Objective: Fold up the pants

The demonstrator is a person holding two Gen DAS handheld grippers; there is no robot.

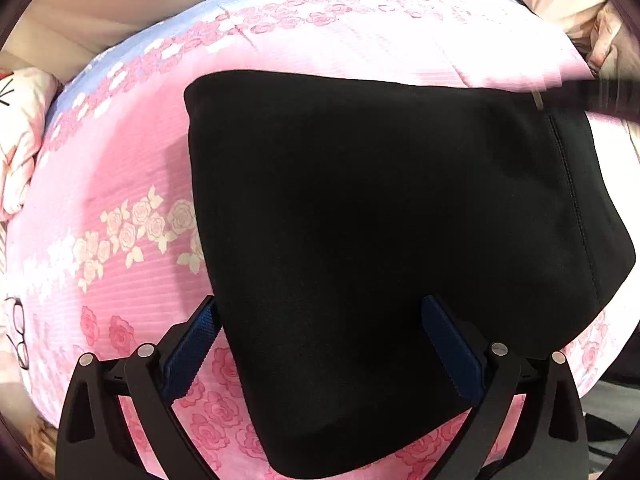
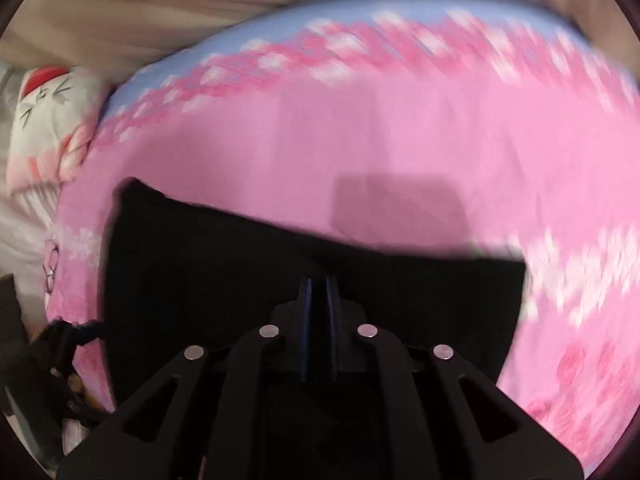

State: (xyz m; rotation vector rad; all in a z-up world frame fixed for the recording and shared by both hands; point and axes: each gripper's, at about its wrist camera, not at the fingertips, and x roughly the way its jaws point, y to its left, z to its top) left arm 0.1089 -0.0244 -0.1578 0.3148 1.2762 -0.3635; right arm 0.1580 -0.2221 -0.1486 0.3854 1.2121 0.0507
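While left claw hangs spread over black pants, right claw nearly closed — grip unclear.

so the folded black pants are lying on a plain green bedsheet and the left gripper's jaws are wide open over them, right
Not quite: the sheet is wrong. The folded black pants lie on a pink rose-patterned bedsheet with a blue border, not plain green, as the left wrist view shows. The left gripper does stand wide open over them.
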